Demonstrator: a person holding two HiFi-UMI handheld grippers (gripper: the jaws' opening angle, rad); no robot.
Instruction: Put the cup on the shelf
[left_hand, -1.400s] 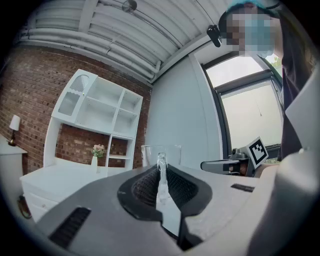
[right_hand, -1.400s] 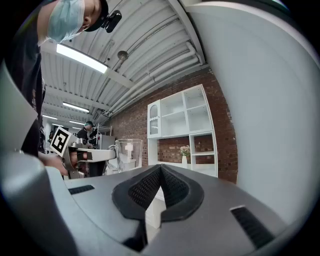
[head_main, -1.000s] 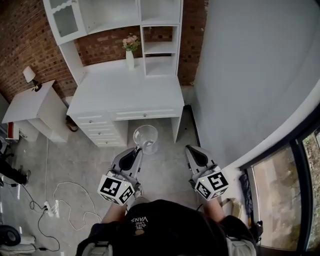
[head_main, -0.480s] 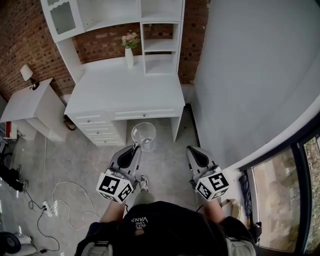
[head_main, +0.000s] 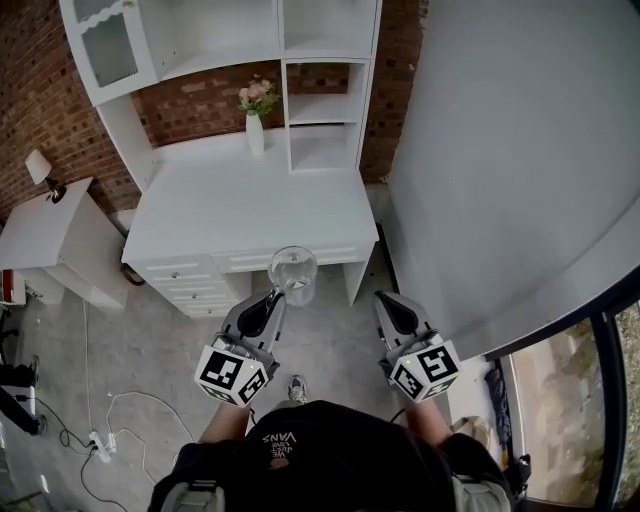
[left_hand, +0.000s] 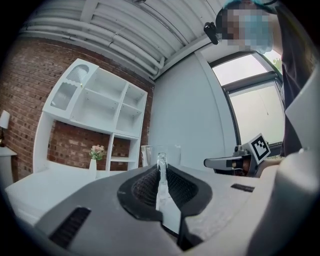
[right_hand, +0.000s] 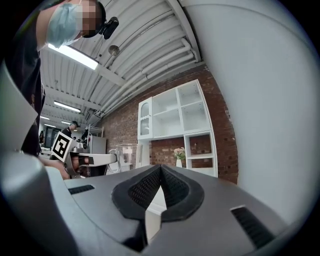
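One cup (head_main: 292, 269), clamped in left tongs (head_main: 274, 296), at edge of desk (head_main: 235, 205); right tongs (head_main: 384, 298) together, empty.

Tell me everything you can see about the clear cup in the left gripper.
The cup is clear, glass or plastic by its look, round with a wide open mouth, and seems empty. It is held upright in mid-air, by the front edge of the white desk in the head view, resting on no surface. Only the left gripper touches it, its jaws closed on a thin clear part at the cup's near side.
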